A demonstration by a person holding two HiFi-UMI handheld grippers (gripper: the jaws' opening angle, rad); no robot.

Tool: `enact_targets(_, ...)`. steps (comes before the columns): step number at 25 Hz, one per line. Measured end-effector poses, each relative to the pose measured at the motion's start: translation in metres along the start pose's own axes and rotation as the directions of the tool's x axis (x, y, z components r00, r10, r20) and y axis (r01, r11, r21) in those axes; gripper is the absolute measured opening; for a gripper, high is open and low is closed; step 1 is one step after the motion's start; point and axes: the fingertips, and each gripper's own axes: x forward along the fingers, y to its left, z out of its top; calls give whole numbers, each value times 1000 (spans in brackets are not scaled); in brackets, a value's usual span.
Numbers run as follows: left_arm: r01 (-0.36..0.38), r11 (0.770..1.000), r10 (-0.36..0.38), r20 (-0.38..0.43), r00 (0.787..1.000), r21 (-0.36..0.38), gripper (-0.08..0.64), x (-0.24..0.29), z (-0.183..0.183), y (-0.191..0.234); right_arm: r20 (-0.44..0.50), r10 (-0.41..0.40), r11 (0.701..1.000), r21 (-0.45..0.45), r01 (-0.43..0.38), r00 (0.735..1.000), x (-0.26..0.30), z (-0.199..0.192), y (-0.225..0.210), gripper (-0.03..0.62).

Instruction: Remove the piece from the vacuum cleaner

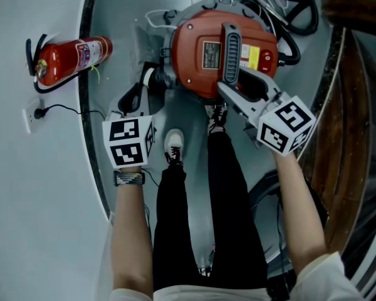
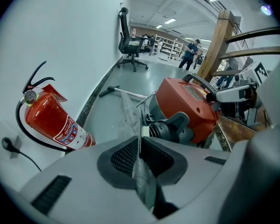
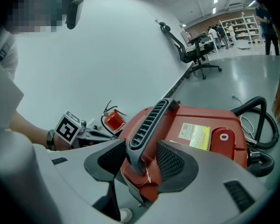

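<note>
Held item: thin grey mesh-like sheet piece (image 2: 142, 178), pinched edge-on between pads of left gripper (image 2: 139, 158), jaws nearly pressed together, just beside round red vacuum cleaner (image 2: 186, 104) (attached or free: unclear). Second entry: right gripper (image 3: 142, 161), jaws spread, straddling dark grey ribbed handle (image 3: 147, 125) atop vacuum, gap at one pad.

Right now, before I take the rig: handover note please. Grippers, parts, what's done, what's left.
Left gripper: shut on a thin grey mesh piece that runs up beside the vacuum cleaner.
Right gripper: jaws astride the vacuum's grey handle; can't tell whether the pads press.
Fire extinguisher lies off to the left by the wall.
Done: piece gripped.
Left: can't tell if it is free of the body; probably draw it clear while steadying by the handle.
</note>
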Motion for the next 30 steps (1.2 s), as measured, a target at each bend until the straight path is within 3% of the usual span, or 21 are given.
enact_targets(21, 19, 1000, -19, 4, 1000, 9, 38, -1, 0, 4, 6, -4, 1000, -1, 4, 1000, 0, 1, 0, 215)
enact_targets(26, 72, 997, -72, 14, 997, -32, 66, 1, 1, 4, 10, -11, 1000, -3, 11, 1000, -1, 0, 0, 215)
enact_targets(30, 83, 997, -82, 55, 995, -11, 89, 0, 18, 8, 21, -15, 1000, -5, 16, 1000, 0, 2, 1, 215)
